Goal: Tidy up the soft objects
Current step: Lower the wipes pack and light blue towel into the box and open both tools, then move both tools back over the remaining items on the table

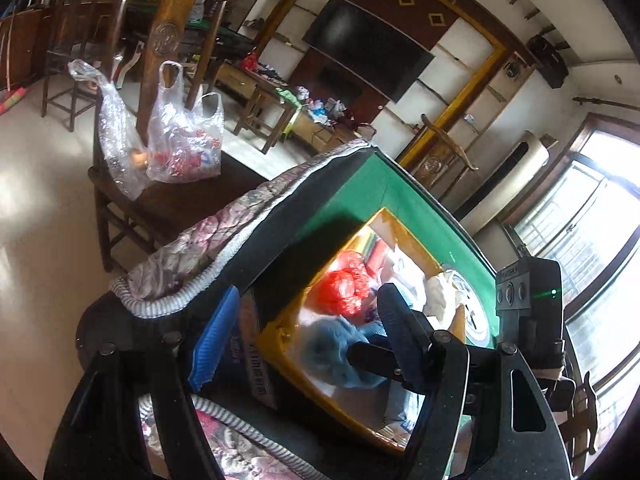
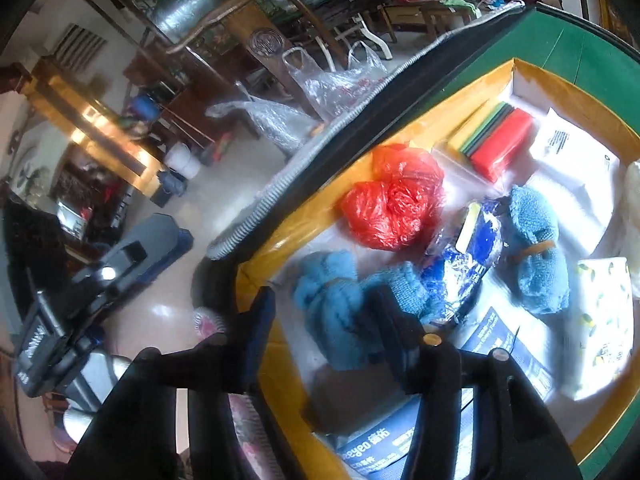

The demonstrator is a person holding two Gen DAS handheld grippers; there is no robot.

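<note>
I hold both tools over the green table (image 2: 568, 44), where the yellow-rimmed cardboard box (image 2: 460, 92) lies. Printed sheets line its floor; the one at six o'clock reads "eyeo" (image 2: 362, 450). Inside I count two blue cloth bundles (image 2: 536, 248), one crumpled red plastic bag (image 2: 394, 200) at twelve o'clock and one sponge pack (image 2: 496, 140) at one o'clock. My right gripper (image 2: 320, 320) stands half open around the near bundle (image 2: 332, 308), pads not pressing. My left gripper (image 1: 304, 332) is wide, empty, astride the box wall.

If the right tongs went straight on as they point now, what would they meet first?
Probably the nearest blue cloth in the box: it lies right ahead of the open right tongs, though depth is unclear.
</note>
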